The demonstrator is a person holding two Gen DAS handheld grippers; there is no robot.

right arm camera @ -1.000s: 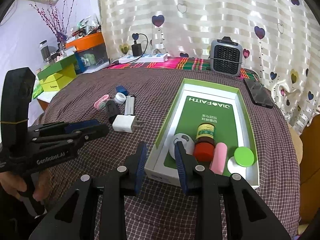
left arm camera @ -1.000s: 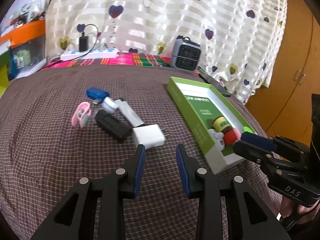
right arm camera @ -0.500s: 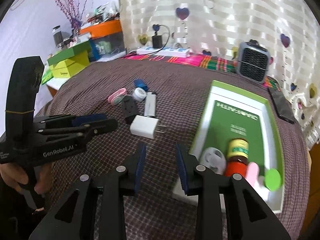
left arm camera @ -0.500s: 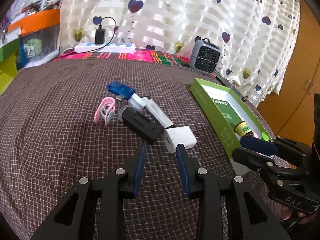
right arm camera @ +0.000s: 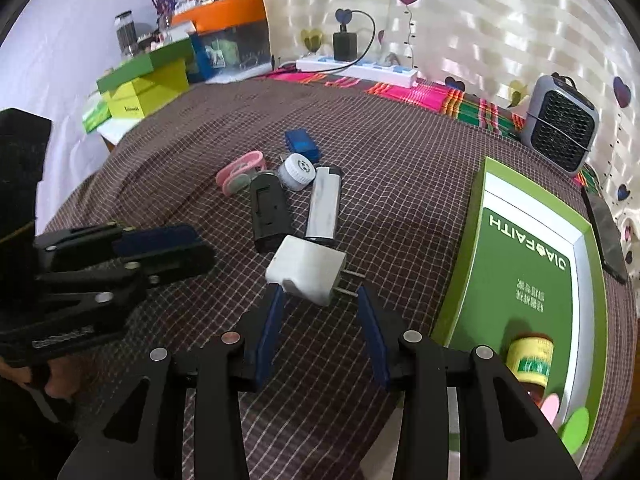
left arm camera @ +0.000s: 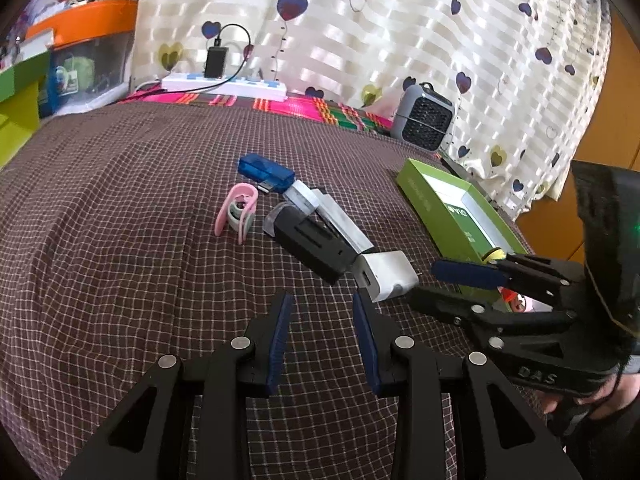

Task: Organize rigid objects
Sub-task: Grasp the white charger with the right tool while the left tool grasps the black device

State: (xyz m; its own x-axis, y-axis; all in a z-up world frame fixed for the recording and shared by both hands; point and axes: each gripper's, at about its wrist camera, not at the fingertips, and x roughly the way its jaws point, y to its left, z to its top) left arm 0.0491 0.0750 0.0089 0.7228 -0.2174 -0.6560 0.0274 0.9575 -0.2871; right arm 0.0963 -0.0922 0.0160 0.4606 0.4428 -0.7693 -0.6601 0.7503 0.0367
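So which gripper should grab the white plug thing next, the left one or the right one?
Probably the right gripper. Its open jaws point straight at the white charger, close in front. The left gripper is open too, but the charger sits off to its side. The green box lies on the right.

Both empty — left gripper [left arm camera: 322, 314] and right gripper [right arm camera: 319, 307] spread apart.

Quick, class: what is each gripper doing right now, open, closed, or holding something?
Left gripper: open, holding nothing, above the checked cloth.
Right gripper: open, holding nothing, just short of the white charger.
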